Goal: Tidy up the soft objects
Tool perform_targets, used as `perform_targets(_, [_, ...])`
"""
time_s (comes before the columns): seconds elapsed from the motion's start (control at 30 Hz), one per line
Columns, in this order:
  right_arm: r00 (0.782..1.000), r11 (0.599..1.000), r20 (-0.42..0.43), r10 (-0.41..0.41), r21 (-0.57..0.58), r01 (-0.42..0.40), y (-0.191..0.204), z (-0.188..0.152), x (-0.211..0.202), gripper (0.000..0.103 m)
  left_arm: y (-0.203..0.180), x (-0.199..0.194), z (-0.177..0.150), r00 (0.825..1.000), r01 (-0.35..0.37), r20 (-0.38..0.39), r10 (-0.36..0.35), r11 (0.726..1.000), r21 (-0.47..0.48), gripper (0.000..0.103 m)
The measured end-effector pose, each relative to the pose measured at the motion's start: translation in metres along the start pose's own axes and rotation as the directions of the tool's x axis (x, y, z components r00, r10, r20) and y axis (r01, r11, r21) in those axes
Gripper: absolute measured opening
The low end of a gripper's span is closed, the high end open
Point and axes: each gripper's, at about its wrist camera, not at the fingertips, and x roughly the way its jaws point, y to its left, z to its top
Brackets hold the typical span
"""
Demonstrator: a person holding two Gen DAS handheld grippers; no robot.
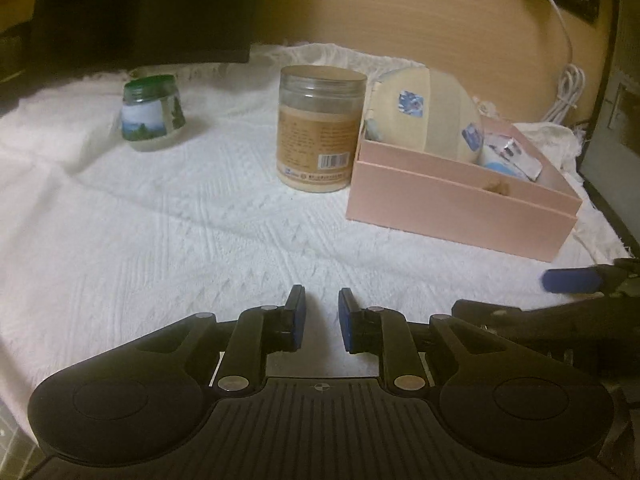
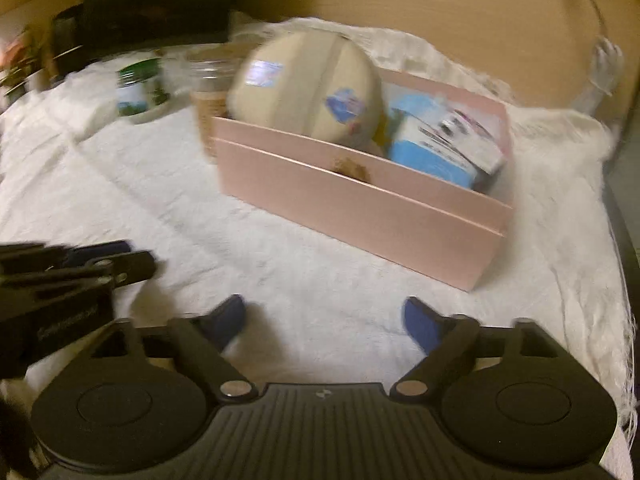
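White cloth [image 1: 168, 216] under pink box [image 1: 460, 204] holding beige ball [image 1: 428, 116]; left gripper [image 1: 322, 320] narrowly parted, empty; right gripper [image 2: 324, 320] wide, empty

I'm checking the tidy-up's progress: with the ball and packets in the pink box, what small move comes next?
Probably draw both grippers back: the cream ball and packets already sit in the pink box, and neither the left gripper nor the right gripper holds anything.

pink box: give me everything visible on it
The pink box is a long, open-topped rectangular container, seemingly cardboard, with a seam running along its side. A brownish smudge marks the near wall's upper edge. It sits upright on the white textured cloth, holding a cream ball and a blue-and-white packet. A clear lidded jar stands close beside one end.
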Motion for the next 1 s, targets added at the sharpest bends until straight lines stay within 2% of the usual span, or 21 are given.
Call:
perform_targets(0.1, [1.000,0.999,0.011,-0.015,0.034,0.015,-0.009,-0.003,0.002,0.103,-0.005,-0.006,-0.009,1.000,-0.015,0.026,0.015,1.000,-0.006,0.020])
perform_targets(0.23, [1.000,1.000,0.028,-0.007,0.024,0.006,-0.014,-0.006,0.001,0.103,-0.014,-0.012,-0.015,0.998,-0.054,0.041,0.053,0.998,0.017,0.020])
perform_targets(0.37, [0.996,1.000,0.090,0.001,0.015,-0.002,-0.015,-0.017,-0.001,0.103,-0.014,-0.012,-0.012,0.997,-0.070,0.026,0.070,0.998,-0.005,0.020])
perform_targets(0.47, [0.993,1.000,0.114,-0.022,-0.004,0.022,-0.010,-0.020,-0.002,0.103,-0.021,-0.012,-0.013,0.994,-0.102,0.033,0.101,0.994,0.038,0.020])
perform_targets(0.57, [0.994,1.000,0.107,0.004,0.026,-0.007,-0.018,-0.018,-0.001,0.103,-0.026,-0.014,-0.018,0.991,-0.127,0.056,0.124,0.990,0.057,0.020])
perform_targets(0.77, [0.994,1.000,0.107,0.002,0.022,-0.005,-0.018,-0.019,-0.001,0.103,-0.020,-0.015,-0.018,0.993,-0.107,0.051,0.106,0.994,0.017,0.020])
perform_targets(1.0, [0.994,1.000,0.107,0.002,0.022,-0.005,-0.018,-0.019,-0.001,0.103,-0.020,-0.015,-0.019,0.993,-0.105,0.052,0.103,0.994,0.033,0.020])
